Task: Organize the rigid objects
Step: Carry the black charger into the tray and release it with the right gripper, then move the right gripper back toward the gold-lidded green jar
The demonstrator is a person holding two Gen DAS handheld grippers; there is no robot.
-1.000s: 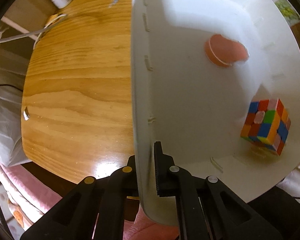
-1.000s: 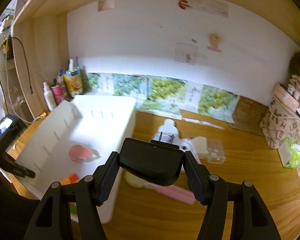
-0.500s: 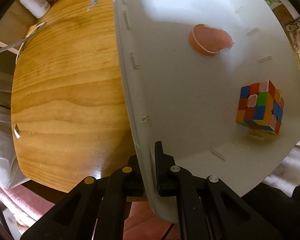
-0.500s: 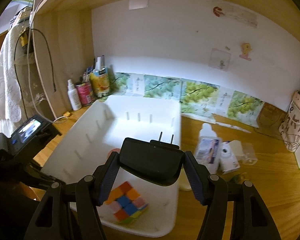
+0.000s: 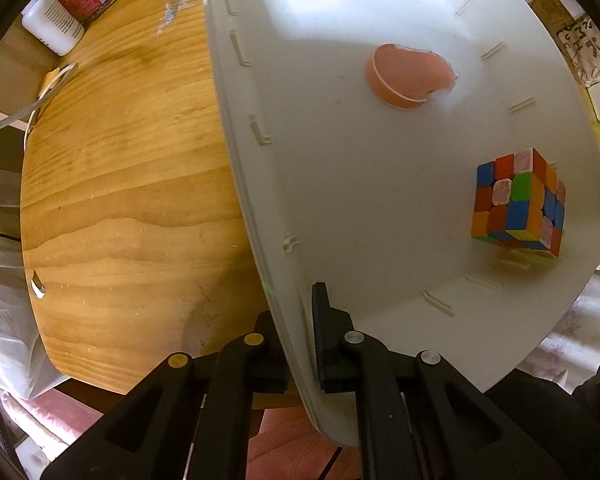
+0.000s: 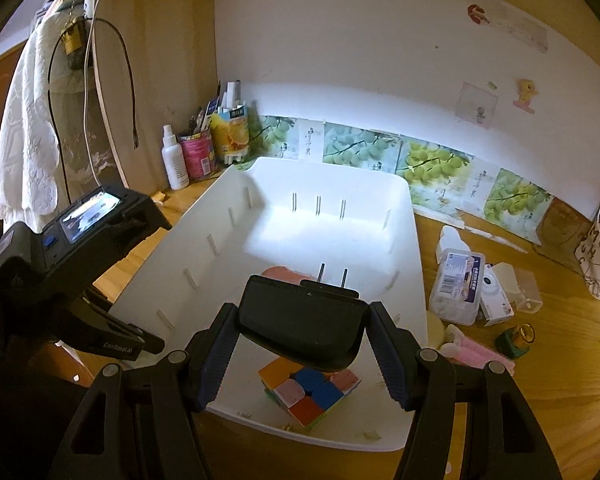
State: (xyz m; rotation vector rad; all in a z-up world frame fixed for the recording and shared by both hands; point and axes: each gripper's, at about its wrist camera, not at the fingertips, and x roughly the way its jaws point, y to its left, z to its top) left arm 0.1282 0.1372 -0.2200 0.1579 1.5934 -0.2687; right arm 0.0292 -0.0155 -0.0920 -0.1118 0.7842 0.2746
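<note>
White trays (image 6: 404, 208): 1
Puzzle cubes (image 6: 310, 394): 1
Pink discs (image 5: 406, 74): 1
Black adapters (image 6: 300, 322): 1
White spray bottles (image 6: 174, 160): 1
Tins (image 6: 198, 154): apparently 2
Grippers: 2

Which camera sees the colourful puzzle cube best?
The left wrist view: the puzzle cube sits unblocked in the white bin, three faces showing. In the right wrist view the held black charger covers part of the cube.

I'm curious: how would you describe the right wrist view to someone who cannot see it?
Two black fingers of the right gripper hold a black plug adapter over a white bin. A colour cube and pink disc lie inside it on a wooden desk.
</note>
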